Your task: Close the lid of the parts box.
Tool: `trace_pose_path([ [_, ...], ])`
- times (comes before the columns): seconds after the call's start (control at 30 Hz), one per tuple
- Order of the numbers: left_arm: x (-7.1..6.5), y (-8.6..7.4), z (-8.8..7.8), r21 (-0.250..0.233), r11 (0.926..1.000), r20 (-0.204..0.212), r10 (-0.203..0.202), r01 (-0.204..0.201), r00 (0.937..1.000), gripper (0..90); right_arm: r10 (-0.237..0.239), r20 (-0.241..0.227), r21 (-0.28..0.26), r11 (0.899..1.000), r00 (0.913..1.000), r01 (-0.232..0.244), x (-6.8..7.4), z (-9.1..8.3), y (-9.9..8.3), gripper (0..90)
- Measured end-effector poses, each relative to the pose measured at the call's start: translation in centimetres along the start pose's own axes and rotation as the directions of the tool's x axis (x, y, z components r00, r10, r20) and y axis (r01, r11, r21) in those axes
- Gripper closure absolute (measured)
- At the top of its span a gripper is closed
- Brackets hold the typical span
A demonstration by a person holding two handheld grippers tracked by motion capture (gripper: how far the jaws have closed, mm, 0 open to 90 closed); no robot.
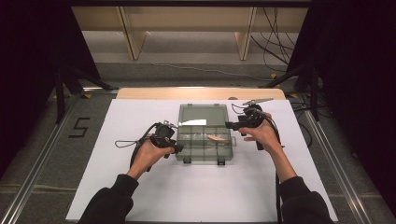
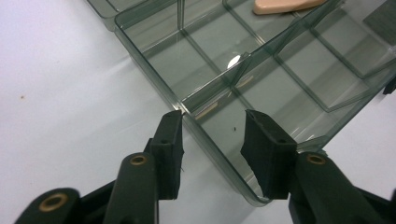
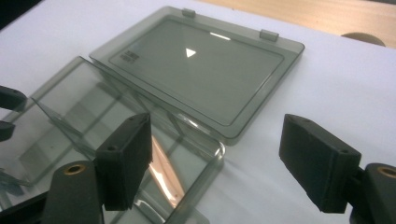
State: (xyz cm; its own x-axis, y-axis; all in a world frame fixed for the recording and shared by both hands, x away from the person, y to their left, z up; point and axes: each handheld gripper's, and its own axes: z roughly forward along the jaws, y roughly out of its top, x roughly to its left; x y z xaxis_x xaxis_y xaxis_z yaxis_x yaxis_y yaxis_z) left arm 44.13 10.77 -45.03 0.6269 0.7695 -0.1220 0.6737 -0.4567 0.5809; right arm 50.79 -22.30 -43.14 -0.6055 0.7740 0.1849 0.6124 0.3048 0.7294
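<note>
Between left gripper [image 2: 212,140] fingers, organiser box [image 2: 261,79] corner wall, pads apart.

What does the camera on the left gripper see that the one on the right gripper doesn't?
Left gripper view: the left gripper astride the box's side wall, one jaw outside, one inside, and a flat peach-coloured piece in a far compartment.

Right gripper view: the right gripper with jaws wide apart at a corner, the open lid lying flat, and the wooden table edge.

Both: the clear divided box on the white sheet.
</note>
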Motion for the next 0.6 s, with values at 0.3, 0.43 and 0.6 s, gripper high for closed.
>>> trace_pose_path([
  [0.3,0.2,-0.1,0.3,0.022,0.9997,-0.007,-0.012,0.012,0.9999,64.1,0.061,0.011,0.040,0.997,0.9981,-0.061,-0.7,0.8,2.1,27.1],
  [0.43,0.2,-0.1,0.3,0.012,0.9996,-0.005,-0.027,0.027,0.9996,65.0,0.095,0.027,0.099,0.990,0.9951,-0.097,-1.2,1.7,2.8,27.9],
  [0.6,0.3,-0.1,0.2,0.030,0.9991,-0.001,-0.029,0.029,0.9996,65.5,0.133,0.029,0.123,0.983,0.9906,-0.136,-1.7,3.3,3.2,28.3],
])
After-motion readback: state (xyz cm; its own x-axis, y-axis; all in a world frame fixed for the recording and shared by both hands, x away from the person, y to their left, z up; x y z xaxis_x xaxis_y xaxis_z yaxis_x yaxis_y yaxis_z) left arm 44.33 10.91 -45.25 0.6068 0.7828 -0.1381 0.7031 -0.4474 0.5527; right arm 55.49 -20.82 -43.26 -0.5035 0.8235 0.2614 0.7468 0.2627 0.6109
